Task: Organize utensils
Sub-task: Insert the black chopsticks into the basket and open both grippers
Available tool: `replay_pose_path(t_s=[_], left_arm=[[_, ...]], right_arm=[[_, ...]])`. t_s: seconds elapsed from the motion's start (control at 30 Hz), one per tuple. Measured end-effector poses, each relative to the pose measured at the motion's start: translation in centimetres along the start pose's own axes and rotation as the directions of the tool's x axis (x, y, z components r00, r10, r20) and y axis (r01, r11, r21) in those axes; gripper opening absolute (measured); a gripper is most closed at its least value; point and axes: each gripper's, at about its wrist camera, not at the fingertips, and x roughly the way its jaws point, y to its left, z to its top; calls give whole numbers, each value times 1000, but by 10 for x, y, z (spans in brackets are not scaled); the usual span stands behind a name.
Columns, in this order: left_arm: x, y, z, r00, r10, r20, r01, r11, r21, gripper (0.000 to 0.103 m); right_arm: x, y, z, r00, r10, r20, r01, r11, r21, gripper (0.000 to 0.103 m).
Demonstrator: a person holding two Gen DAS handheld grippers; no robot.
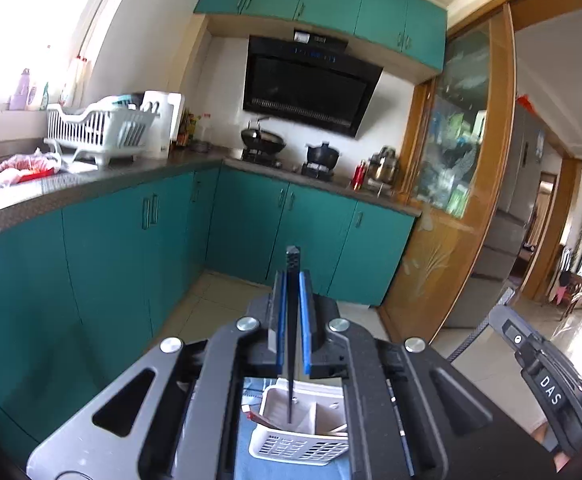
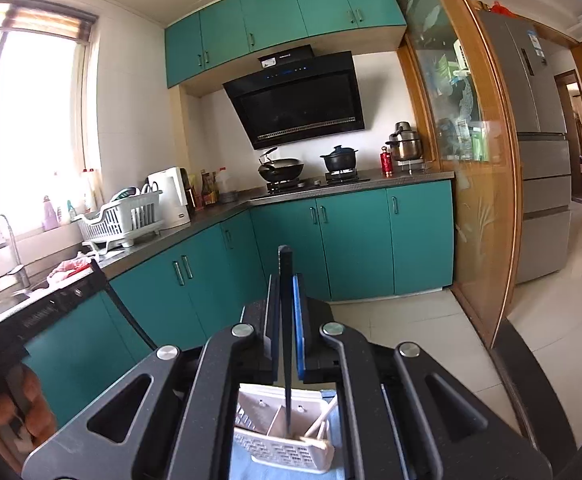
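Left wrist view: your left hand-held gripper (image 1: 291,280) is clamped almost fully closed on a black chopstick (image 1: 292,320), which stands upright between the blue pads (image 1: 304,320). Its top pokes out above the fingertips and its lower end hangs down over the white utensil basket (image 1: 299,446) below. That basket has a slotted front wall and inner dividers, and it sits on a blue cloth (image 1: 247,448). A pale utensil lies in its right-hand compartment; whether the chopstick's tip touches the basket, you cannot tell. At the right edge you see your right hand-held gripper (image 1: 547,384) from the side, near the left one. Beyond, teal cabinets (image 1: 131,240) carry a grey tabletop (image 1: 91,184) with a white dish rack (image 1: 103,128).

Right wrist view: your right hand-held gripper (image 2: 287,284) is likewise pinched nearly shut on a second black chopstick (image 2: 287,320), upright between its pads, the lower end hanging over the same white utensil basket (image 2: 287,444). Wooden chopsticks (image 2: 319,428) lean in the right-hand compartment. At the lower left, a hand (image 2: 15,408) grips the other tool. A wok (image 2: 281,170) and a dark pot (image 2: 339,160) sit on the stove under the black range hood (image 2: 299,100).
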Motion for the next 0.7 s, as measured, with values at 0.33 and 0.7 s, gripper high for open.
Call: replay_pose_path(t_s=[0.33,0.7], left_arm=[[34,11,-54,994,30,-105,-28,999,21,6],[-48,36,-54,1000,11,-16,-11,1000,0,39]], right_arm=[[43,-3,-49,991,0,-130,-4,999,-32,7],[-41,-4,-39,999,36,-9,-37,999,-28,44]])
